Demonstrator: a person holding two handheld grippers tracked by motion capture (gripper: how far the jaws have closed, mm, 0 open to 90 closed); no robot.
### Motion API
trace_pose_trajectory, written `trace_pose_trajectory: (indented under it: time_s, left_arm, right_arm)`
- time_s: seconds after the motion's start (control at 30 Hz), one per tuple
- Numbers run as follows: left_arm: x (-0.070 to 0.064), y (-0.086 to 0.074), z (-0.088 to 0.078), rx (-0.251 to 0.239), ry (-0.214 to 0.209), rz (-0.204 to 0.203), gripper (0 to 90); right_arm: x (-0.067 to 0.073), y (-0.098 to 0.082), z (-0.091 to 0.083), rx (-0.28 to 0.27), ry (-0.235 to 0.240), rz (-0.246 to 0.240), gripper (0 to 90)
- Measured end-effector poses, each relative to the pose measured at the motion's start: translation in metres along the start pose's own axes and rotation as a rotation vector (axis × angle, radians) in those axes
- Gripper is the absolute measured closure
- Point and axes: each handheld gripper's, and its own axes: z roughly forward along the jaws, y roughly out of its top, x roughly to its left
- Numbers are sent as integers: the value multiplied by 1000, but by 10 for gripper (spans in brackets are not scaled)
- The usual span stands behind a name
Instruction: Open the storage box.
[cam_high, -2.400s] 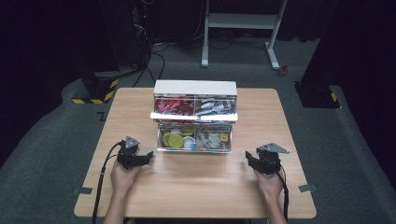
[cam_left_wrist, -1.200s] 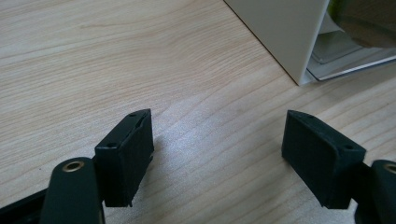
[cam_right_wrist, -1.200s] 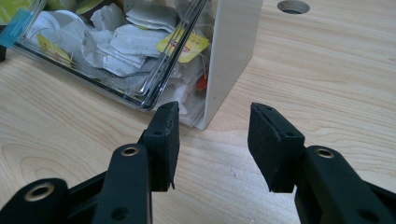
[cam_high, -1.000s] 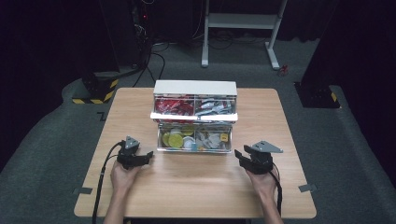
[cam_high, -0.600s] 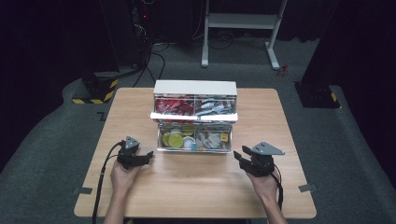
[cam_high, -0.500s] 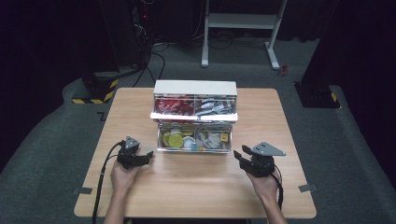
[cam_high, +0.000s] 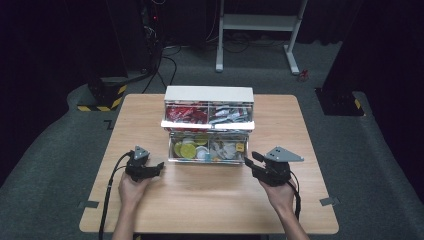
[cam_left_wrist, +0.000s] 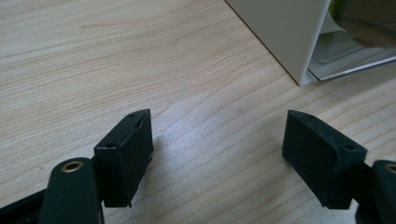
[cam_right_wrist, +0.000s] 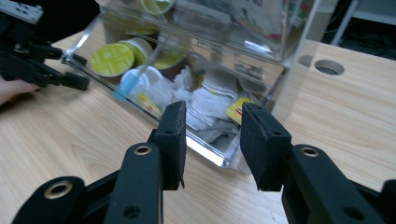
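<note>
Lying long axis across the table, clear drawer (cam_high: 208, 150) faces right claw (cam_right_wrist: 211, 133), closing, empty.

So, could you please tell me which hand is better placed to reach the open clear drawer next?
Probably the right: the right gripper points at the clear drawer, its front corner just beyond the fingers. The left gripper faces bare table.

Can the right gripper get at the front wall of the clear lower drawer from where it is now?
Probably yes. The right gripper points at the clear lower drawer with its jaws apart, which have just been closing with nothing between them. Bare table lies before it, and nothing blocks the way.
</note>
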Motion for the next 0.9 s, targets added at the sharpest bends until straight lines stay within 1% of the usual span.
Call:
trace_pose_trajectory:
  time_s: [0.13,0.23,0.27,0.3,0.33,0.37,0.43,0.47,0.5,0.53,0.57,0.6,0.7,0.83,0.9]
  left_arm:
    - [0,0,0,-1,0,2,253]
    - [0,0,0,-1,-1,1,253]
    - [0,0,0,-1,-1,1,253]
    - [0,0,0,-1,-1,-1,254]
    - [0,0,0,-1,-3,-2,254]
    - [0,0,0,-2,-1,-2,254]
    - [0,0,0,-1,-2,-1,255]
    - [0,0,0,-2,-1,-2,254]
    - [0,0,0,-2,0,-1,254]
    - [0,0,0,-2,-1,-1,254]
    - [0,0,0,-2,0,-1,255]
    - [0,0,0,-2,0,-1,255]
    - [0,0,0,-2,-2,-2,254]
    - [0,0,0,-2,-1,-2,254]
    - [0,0,0,-1,-2,-2,254]
  right_arm:
    - [3,4,2,-5,15,-12,610]
    - [4,5,2,-3,34,0,609]
    - [4,6,3,0,34,7,610]
    - [2,7,4,4,44,22,629]
    - [2,7,4,4,44,22,629]
    - [0,8,5,15,50,44,638]
    - [-3,8,9,33,84,81,647]
    - [-2,9,11,35,90,78,652]
    - [-1,12,12,27,78,54,655]
    - [0,13,12,19,79,55,655]
    - [2,19,11,12,93,55,654]
    - [2,19,11,12,93,55,654]
    - [2,28,9,6,96,36,655]
    - [3,40,7,-2,113,40,675]
    - [5,45,6,-6,122,26,680]
